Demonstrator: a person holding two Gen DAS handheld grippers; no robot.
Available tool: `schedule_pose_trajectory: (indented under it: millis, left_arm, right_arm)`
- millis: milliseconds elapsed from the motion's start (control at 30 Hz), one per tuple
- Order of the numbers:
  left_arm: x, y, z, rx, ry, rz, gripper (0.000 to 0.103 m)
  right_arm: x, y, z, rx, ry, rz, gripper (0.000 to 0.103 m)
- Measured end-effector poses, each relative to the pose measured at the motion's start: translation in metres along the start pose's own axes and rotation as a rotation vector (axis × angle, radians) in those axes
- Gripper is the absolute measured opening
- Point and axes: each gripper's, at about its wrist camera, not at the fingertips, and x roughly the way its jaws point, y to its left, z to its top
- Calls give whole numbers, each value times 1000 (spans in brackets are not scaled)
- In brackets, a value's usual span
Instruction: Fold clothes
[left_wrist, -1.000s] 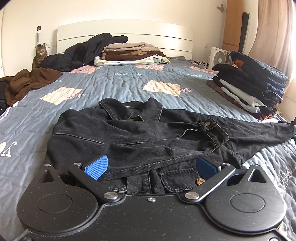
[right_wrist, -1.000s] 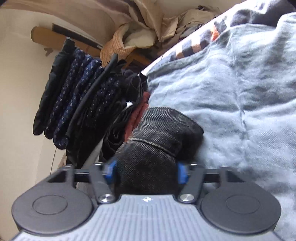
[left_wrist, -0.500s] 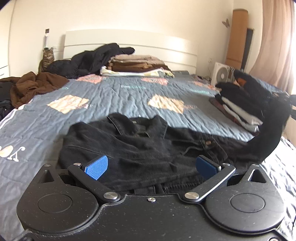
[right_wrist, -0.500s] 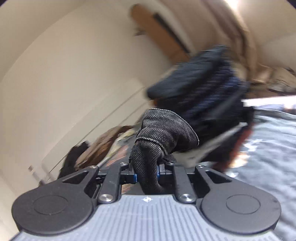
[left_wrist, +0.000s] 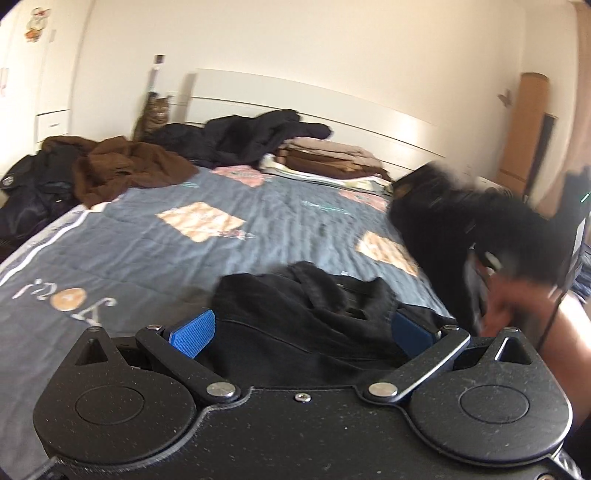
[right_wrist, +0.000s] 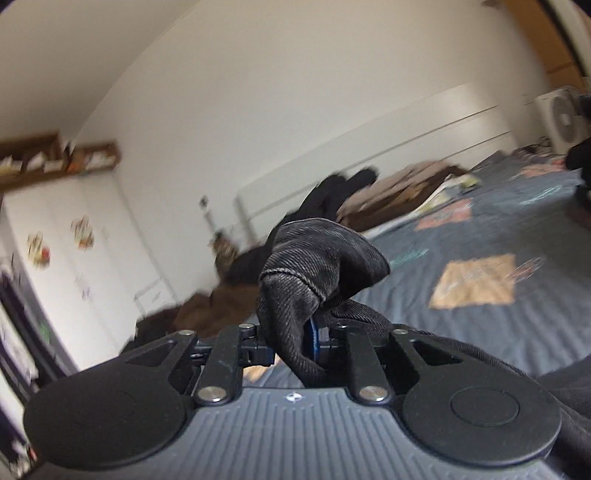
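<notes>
A black denim jacket lies on the blue quilted bed, its collar toward the headboard. My left gripper is open, its blue pads either side of the jacket's body, low over it. My right gripper is shut on the jacket's sleeve cuff, which bunches up above the jaws. In the left wrist view the lifted sleeve and the right hand appear blurred at the right.
A brown garment, a dark jacket pile and folded brown and beige clothes lie near the white headboard. A cat sits at the bed's far left corner. A white fan stands beyond the bed.
My right gripper has lifted the sleeve cuff and swung it in over the jacket toward the left. My left gripper has moved forward over the jacket and stays open.
</notes>
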Motion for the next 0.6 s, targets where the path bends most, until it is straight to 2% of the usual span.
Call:
schedule_pose_trajectory:
  millis: [100, 233, 300, 333, 367, 400, 433, 467, 533, 600]
  left_arm:
    - [-2, 20, 3, -18, -1, 31, 103]
    - [0, 47, 4, -29, 14, 86, 103]
    - [4, 59, 3, -42, 32, 110, 103]
    - [6, 64, 2, -48, 42, 116, 103]
    - [8, 69, 1, -54, 52, 120, 103]
    - [8, 73, 0, -61, 60, 123, 103]
    - [8, 76, 0, -65, 63, 124, 103]
    - [8, 78, 0, -67, 63, 124, 103]
    - [7, 81, 0, -70, 65, 120, 103]
    - [6, 83, -1, -77, 71, 110, 103]
  right_arm:
    - [33, 25, -49, -23, 111, 21, 17]
    - [76, 32, -108, -41, 276, 24, 19]
    - [82, 41, -135, -147, 377, 40, 22]
    - [86, 46, -147, -216, 434, 39, 27]
    - [83, 51, -155, -244, 455, 39, 33]
    - [80, 56, -160, -264, 473, 41, 38]
    - [76, 57, -158, -253, 483, 57, 50]
    - [70, 58, -153, -234, 501, 76, 58]
    - [50, 57, -143, -198, 522, 134, 61]
    - [27, 54, -127, -180, 482, 177, 63]
